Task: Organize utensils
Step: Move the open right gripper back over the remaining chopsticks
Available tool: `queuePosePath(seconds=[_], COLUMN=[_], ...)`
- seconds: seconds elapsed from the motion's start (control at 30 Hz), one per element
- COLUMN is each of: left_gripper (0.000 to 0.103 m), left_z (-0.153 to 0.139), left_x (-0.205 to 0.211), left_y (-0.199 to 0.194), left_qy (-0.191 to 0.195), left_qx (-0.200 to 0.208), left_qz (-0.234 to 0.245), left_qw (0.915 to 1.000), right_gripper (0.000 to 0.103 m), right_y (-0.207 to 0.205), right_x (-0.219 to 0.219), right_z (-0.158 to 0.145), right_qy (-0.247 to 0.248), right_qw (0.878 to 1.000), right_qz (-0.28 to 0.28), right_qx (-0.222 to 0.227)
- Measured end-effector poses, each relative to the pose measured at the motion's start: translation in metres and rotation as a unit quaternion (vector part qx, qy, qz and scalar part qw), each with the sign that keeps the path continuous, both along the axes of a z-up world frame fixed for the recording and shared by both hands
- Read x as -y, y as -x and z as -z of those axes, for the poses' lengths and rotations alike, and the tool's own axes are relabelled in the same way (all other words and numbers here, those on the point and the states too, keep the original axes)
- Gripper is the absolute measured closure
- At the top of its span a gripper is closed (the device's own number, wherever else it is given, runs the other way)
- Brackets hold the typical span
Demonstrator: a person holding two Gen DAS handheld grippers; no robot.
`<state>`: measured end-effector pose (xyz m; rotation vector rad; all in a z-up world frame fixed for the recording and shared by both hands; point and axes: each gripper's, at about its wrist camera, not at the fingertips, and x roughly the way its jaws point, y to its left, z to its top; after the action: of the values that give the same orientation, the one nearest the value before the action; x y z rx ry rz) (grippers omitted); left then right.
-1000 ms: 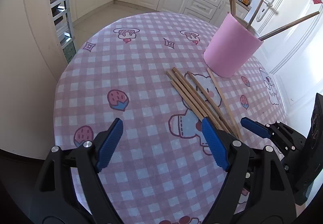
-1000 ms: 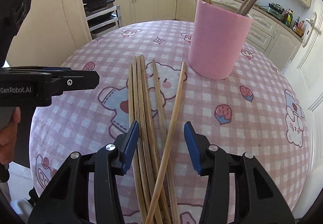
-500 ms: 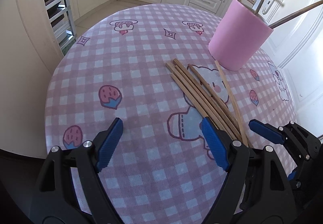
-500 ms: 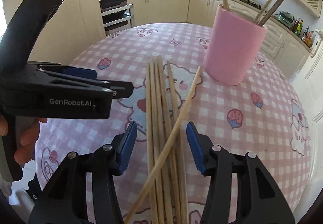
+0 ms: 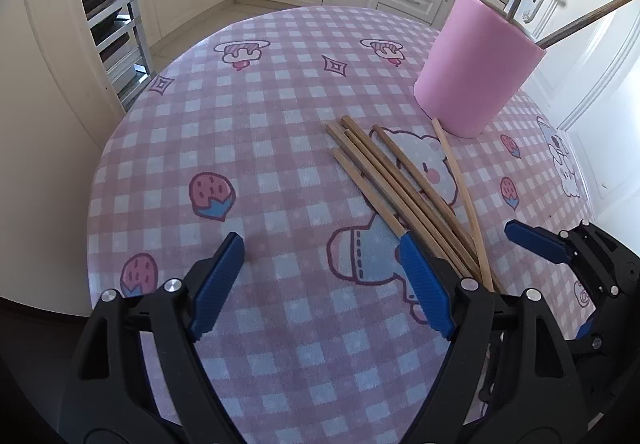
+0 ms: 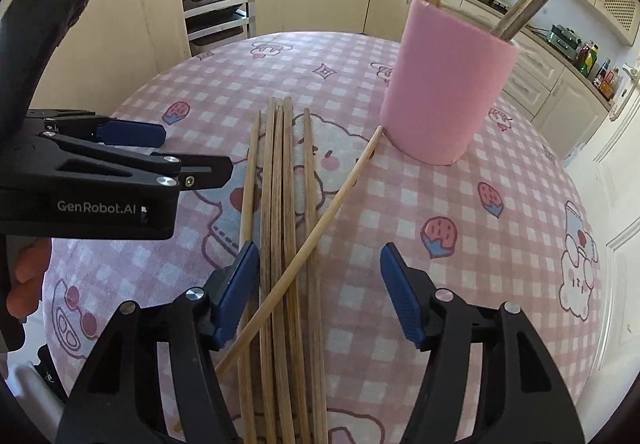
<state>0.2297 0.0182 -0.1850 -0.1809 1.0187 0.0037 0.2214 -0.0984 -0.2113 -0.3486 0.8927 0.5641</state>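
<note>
Here the chopsticks [image 6: 280,204] lie in a loose bundle on the pink checked tablecloth [image 6: 460,284], side by side and pointing toward the far end of the table. One paler stick [image 6: 320,228] lies slantwise across the rest, its far tip touching the foot of the pink holder [image 6: 444,92]. The holder stands upright just beyond the bundle, with several sticks leaning out of its top.

The right gripper [image 6: 318,284] hangs low over the near ends of the bundle with its jaws spread wide; most of the sticks pass between its blue pads, gripped by neither. One outer stick runs just outside the left pad [image 6: 236,292].

The left gripper [image 5: 320,280] is also spread wide and holds nothing. It sits over bare cloth to the left of the bundle, its right pad [image 5: 424,284] just beside the nearest stick.

Left of the bundle the cloth lies open out to the table's rounded edge [image 5: 96,180]; on the right the cloth runs open past the holder to the far edge.
</note>
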Motion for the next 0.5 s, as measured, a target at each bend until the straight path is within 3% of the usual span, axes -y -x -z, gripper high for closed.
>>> queuePosePath(seconds=[0.1, 0.27, 0.4, 0.5], left_gripper=[0.024, 0.025, 0.061, 0.075], left_z=[0.001, 0.002, 0.002, 0.001], left_x=[0.001, 0.003, -0.002, -0.012], left_y=[-0.002, -0.005, -0.005, -0.008], left_qy=[-0.004, -0.017, -0.052, -0.039], left_qx=[0.001, 0.004, 0.012, 0.013], left_qz=[-0.002, 0.003, -0.004, -0.008], left_qw=[1.0000, 0.9998, 0.9985, 0.9991], right_gripper=[0.044, 0.043, 0.043, 0.043], right_y=[0.002, 0.006, -0.001, -0.010], right_x=[-0.001, -0.003, 0.011, 0.026], right_z=[-0.001, -0.002, -0.007, -0.015], right_qy=[-0.027, -0.042, -0.076, -0.124], right_qw=[0.999, 0.999, 0.997, 0.991], right_qz=[-0.013, -0.021, -0.011, 0.008], right_qx=[-0.020, -0.016, -0.031, -0.044])
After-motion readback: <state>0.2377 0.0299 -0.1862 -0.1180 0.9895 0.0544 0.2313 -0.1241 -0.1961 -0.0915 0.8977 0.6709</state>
